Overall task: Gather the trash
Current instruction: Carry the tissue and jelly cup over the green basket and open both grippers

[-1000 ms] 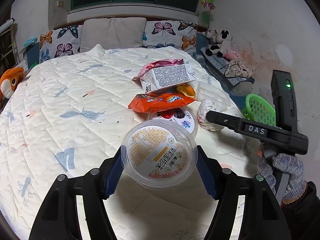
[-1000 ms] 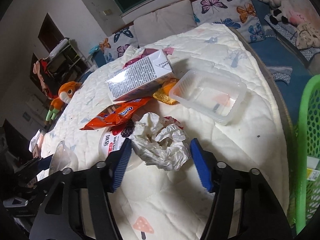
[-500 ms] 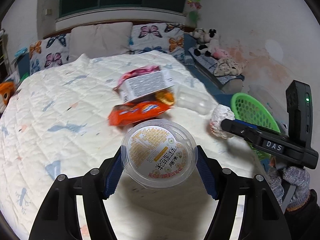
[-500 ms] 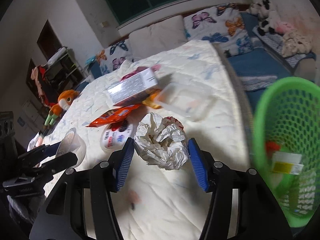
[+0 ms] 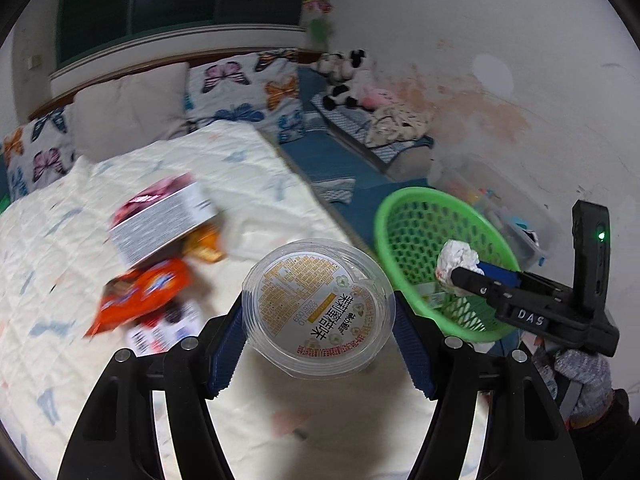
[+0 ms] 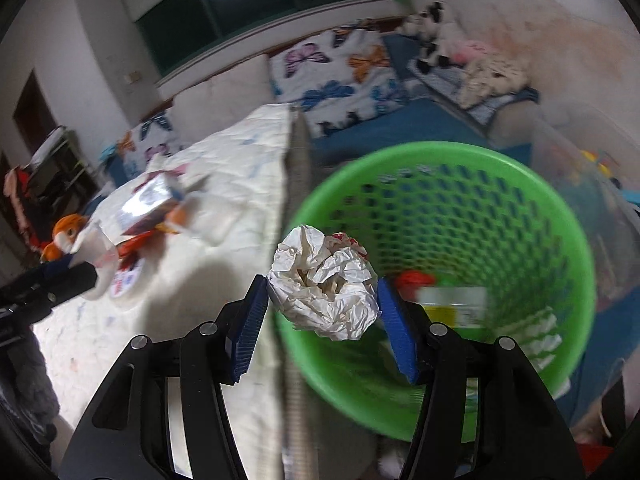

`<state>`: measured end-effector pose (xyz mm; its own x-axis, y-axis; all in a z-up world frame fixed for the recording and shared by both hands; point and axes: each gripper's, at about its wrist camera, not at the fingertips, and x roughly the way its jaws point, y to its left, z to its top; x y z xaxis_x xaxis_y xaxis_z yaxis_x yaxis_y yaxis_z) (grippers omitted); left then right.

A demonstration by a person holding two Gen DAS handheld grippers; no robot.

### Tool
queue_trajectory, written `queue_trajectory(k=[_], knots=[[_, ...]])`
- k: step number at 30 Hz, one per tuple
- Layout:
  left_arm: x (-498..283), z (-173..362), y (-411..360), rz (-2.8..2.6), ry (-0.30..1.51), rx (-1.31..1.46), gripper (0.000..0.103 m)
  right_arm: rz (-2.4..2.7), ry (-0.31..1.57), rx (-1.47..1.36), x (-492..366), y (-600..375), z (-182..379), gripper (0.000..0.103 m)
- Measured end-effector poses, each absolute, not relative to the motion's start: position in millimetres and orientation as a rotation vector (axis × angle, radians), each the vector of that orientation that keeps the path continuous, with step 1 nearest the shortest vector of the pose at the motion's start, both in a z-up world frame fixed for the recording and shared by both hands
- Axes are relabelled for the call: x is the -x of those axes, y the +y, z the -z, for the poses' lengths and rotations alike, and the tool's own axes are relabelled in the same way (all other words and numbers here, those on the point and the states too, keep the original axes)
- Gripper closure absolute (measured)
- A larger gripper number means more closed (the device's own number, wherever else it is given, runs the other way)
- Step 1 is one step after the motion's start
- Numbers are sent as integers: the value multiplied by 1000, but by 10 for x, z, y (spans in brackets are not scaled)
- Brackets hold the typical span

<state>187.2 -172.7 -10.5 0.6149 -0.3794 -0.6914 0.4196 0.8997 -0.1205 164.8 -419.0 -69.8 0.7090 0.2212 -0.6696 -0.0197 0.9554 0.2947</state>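
My left gripper is shut on a clear plastic cup with a yellow printed lid, held above the bed's edge. To its right, my right gripper carries a crumpled white paper ball over the green mesh basket. In the right wrist view the paper ball sits between the blue pads of the right gripper, touching both, while the jaws are opening slightly. It hangs over the near-left rim of the basket, which holds several bits of trash.
On the quilted bed lie a white carton, an orange snack bag, a round printed lid and a clear tray. Pillows and plush toys line the far side. A gloved hand holds the right gripper.
Both grippers swung right, away from the trash pile toward the basket. The paper ball went from above the quilt to over the basket's rim. The cup stayed gripped.
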Motion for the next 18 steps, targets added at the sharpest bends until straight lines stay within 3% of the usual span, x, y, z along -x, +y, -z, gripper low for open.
queue_trajectory(k=[18], knots=[[-2271,284,-2832,569,828,-167,37,5,786,-331,-1472,-4835,869,30]])
